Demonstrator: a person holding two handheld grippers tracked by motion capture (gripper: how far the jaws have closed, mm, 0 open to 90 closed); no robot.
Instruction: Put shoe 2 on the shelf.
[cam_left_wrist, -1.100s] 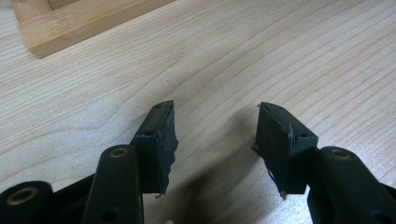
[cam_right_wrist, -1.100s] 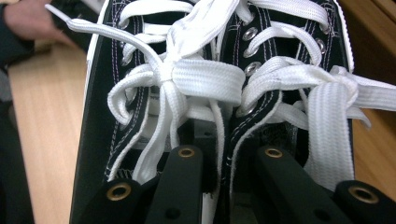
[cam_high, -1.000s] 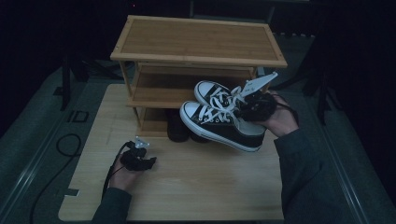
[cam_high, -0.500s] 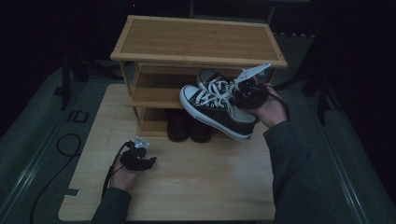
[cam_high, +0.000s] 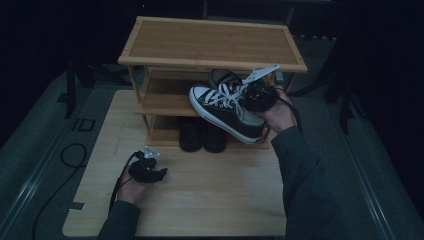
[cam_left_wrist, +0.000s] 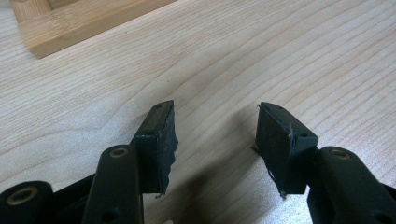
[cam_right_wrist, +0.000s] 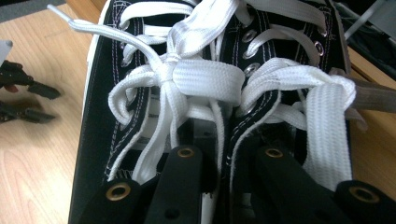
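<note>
The right gripper (cam_high: 252, 95) pinches a pair of black sneakers (cam_high: 227, 107) by their inner collars, holding them in the air at the front of the rack (cam_high: 212, 42), level with its middle shelf. The left gripper (cam_high: 150, 170) rests on the table (cam_high: 220, 200), jaws spread and empty.

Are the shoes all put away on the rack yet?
Not quite. A dark pair already sits on the bottom shelf of the wooden shoe rack. The right gripper holds the black-and-white sneakers by their inner edges, in front of the middle shelf, not yet set down. The left gripper rests open on the table.
</note>
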